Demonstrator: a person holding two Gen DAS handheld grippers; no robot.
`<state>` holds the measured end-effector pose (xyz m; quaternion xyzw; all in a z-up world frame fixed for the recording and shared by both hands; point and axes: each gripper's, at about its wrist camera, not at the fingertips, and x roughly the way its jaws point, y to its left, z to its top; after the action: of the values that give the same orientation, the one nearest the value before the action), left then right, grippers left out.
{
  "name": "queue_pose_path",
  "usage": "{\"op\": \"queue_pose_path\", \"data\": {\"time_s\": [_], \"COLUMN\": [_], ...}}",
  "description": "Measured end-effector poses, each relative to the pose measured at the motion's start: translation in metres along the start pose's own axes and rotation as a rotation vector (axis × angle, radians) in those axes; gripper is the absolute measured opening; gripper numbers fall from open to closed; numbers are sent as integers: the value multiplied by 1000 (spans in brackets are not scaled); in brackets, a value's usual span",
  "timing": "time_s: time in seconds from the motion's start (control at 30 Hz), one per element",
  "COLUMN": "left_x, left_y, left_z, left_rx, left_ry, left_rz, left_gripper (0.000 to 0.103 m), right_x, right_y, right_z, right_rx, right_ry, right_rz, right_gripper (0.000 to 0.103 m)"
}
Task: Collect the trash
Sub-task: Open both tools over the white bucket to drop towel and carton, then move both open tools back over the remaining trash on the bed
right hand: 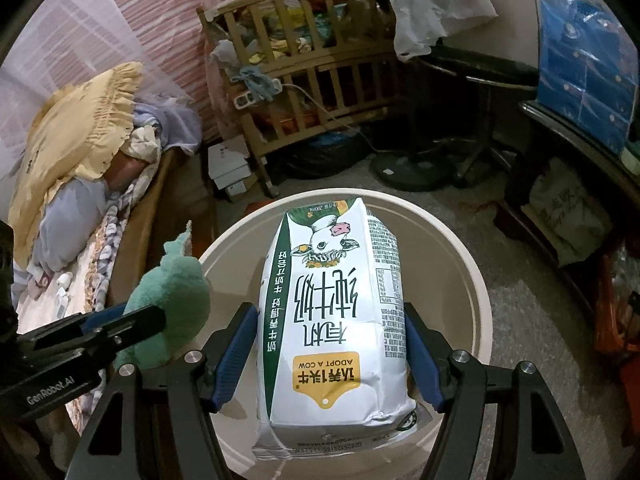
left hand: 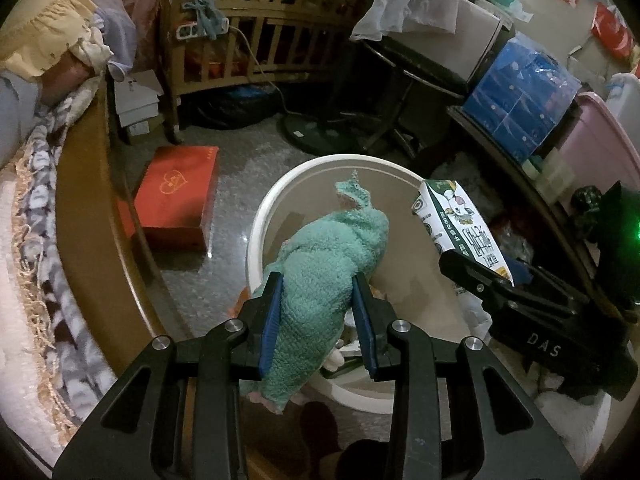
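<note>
My left gripper (left hand: 318, 280) is shut on a teal fuzzy sock (left hand: 324, 276), its blue pads pressed into both sides of it. The sock hangs over the round white bin (left hand: 280, 188) on the floor. My right gripper (right hand: 332, 316) is shut on a white and green milk carton (right hand: 332, 320), held lengthwise above the same white bin (right hand: 460, 264). In the left wrist view the milk carton (left hand: 460, 224) and the right gripper (left hand: 476, 276) show at the right, over the bin's rim. The teal sock (right hand: 172, 292) and the left gripper (right hand: 132, 322) appear at the left of the right wrist view.
A red box (left hand: 176, 196) lies on the floor left of the bin. A bed with a patterned blanket (left hand: 36, 240) curves along the left. A wooden crib (left hand: 256, 24), a fan base (left hand: 320, 132), a dark table with blue packs (left hand: 520, 96) and a pink tub (left hand: 600, 148) stand behind and right.
</note>
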<state>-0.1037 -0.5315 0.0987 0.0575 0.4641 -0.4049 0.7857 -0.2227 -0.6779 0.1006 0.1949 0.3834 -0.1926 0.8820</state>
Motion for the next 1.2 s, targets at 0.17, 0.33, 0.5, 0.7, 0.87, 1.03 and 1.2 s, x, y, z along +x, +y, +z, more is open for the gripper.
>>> {"op": "queue_pose_path", "data": {"time_s": [0.17, 0.33, 0.5, 0.7, 0.87, 1.03, 1.2], "left_x": [3, 0, -11, -28, -39, -54, -74], "left_y": [3, 4, 9, 23, 35, 49, 72], "left_z": [0, 3, -1, -9, -15, -23, -32], "left_rx": [-24, -41, -33, -30, -36, -34, -52], "left_ry": [-6, -19, -31, -51, -62, -78, -99], "left_rz": [-48, -100, -77, -10, 32, 80, 143], "left_gripper": [33, 59, 59, 59, 59, 59, 59], "right_x": [1, -1, -2, 0, 4, 6, 7], "right_y": [-1, 0, 4, 13, 22, 32, 61], "right_z": [1, 3, 2, 1, -2, -3, -5], "right_rx": [4, 5, -7, -33, -61, -87, -151], "right_ry": [-9, -36, -40, -29, -13, -9, -12], "right_rz": [-13, -37, -30, -14, -8, 13, 80], "right_gripper": [69, 78, 78, 78, 78, 78, 78]}}
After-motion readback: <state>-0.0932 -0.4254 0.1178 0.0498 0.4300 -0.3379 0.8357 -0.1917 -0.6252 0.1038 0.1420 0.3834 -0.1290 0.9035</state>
